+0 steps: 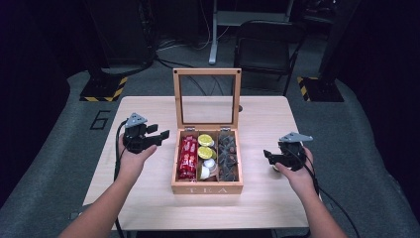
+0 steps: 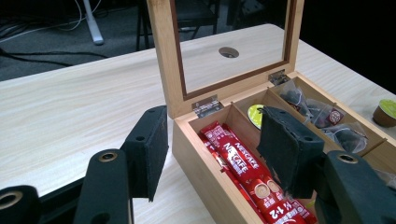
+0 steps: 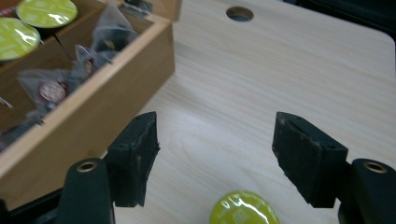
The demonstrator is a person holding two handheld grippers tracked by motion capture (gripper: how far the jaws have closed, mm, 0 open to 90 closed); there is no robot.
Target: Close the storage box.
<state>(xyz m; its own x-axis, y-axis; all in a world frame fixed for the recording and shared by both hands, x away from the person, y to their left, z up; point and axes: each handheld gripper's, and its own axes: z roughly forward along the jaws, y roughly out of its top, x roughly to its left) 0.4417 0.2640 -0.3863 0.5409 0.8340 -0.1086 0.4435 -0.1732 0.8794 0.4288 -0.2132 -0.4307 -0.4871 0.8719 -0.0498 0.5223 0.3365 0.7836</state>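
Tabletop (image 1: 148, 198) of pale wood, carrying a wooden tea box (image 1: 207, 189) at its centre, glazed lid (image 1: 207, 73) raised upright at the far side. The box has three compartments: red coffee sticks (image 2: 243, 163) on the left, green-lidded capsules (image 1: 205, 140) in the middle, dark pyramid tea bags (image 3: 88, 60) on the right. Left claw (image 1: 164, 135) stands open just left of the box, holding nothing. Right claw (image 1: 267, 156) is likewise open, its jaws set wide on either side of a loose coffee capsule (image 3: 243, 208) resting on the tabletop right of the box. The capsule is judged light and fairly stiff in its side wall, with a glossy foil top that is likely slippery and easily dented. The best hold is probably across the side wall, below the rim, with gentle pressure.
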